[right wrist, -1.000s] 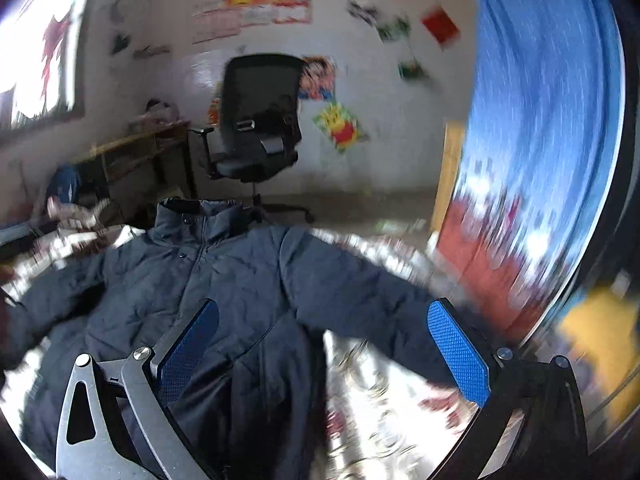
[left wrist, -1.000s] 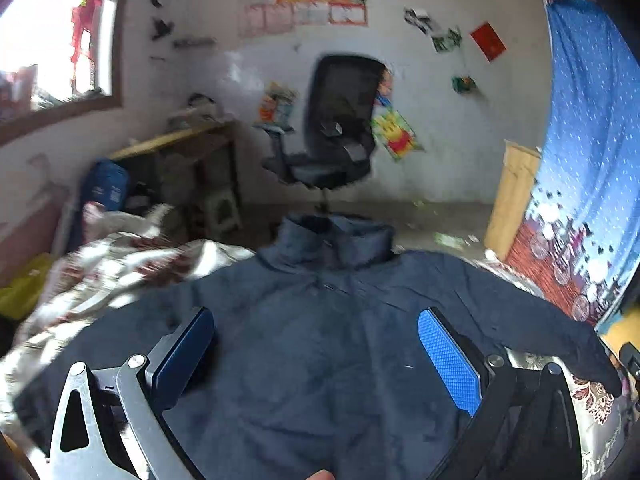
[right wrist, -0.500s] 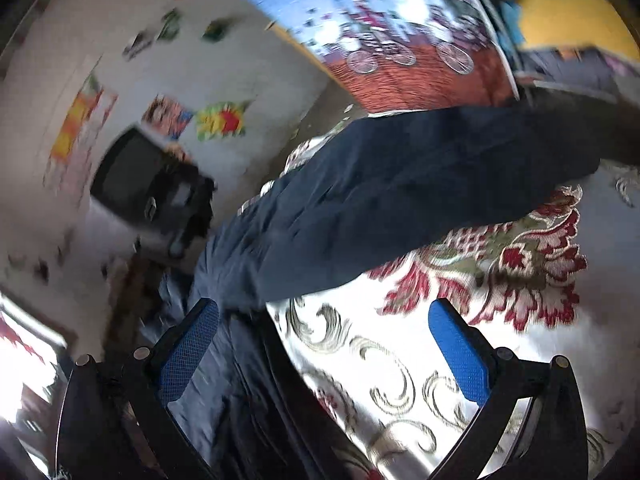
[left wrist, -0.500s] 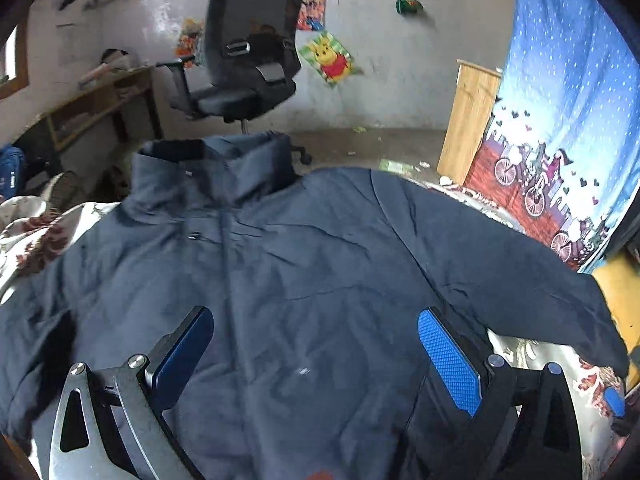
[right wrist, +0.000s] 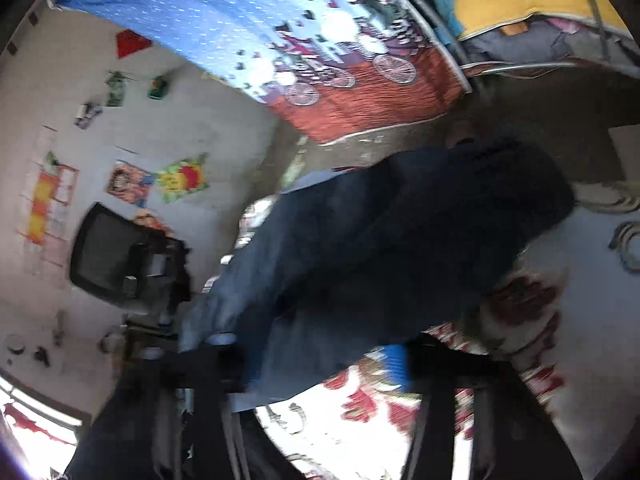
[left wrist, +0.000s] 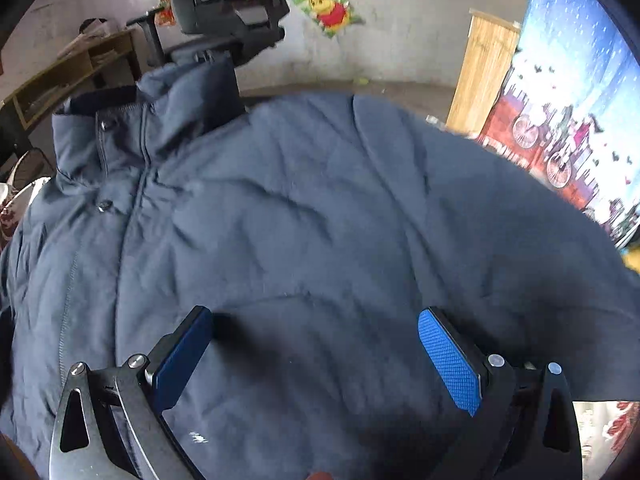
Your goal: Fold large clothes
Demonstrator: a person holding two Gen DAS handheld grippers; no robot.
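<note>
A large dark navy padded jacket (left wrist: 304, 216) lies front up on a floral bedspread, collar toward the far side. My left gripper (left wrist: 316, 356) is open, low over the jacket's chest, with nothing between its blue pads. In the blurred right wrist view one sleeve of the jacket (right wrist: 400, 240) stretches across the bedspread. My right gripper (right wrist: 324, 364) sits at the sleeve; its jaws stand closer together around the fabric, but blur hides whether they grip it.
A black office chair (left wrist: 232, 4) stands beyond the collar, a wooden shelf (left wrist: 60, 76) at far left. A wooden cabinet (left wrist: 484, 76) and a blue patterned curtain (left wrist: 576, 92) are at right. The floral bedspread (right wrist: 580, 320) surrounds the sleeve.
My left gripper has dropped forward and closer to the jacket's chest. My right gripper has rolled sideways, moved onto the sleeve, and its jaws have narrowed.
</note>
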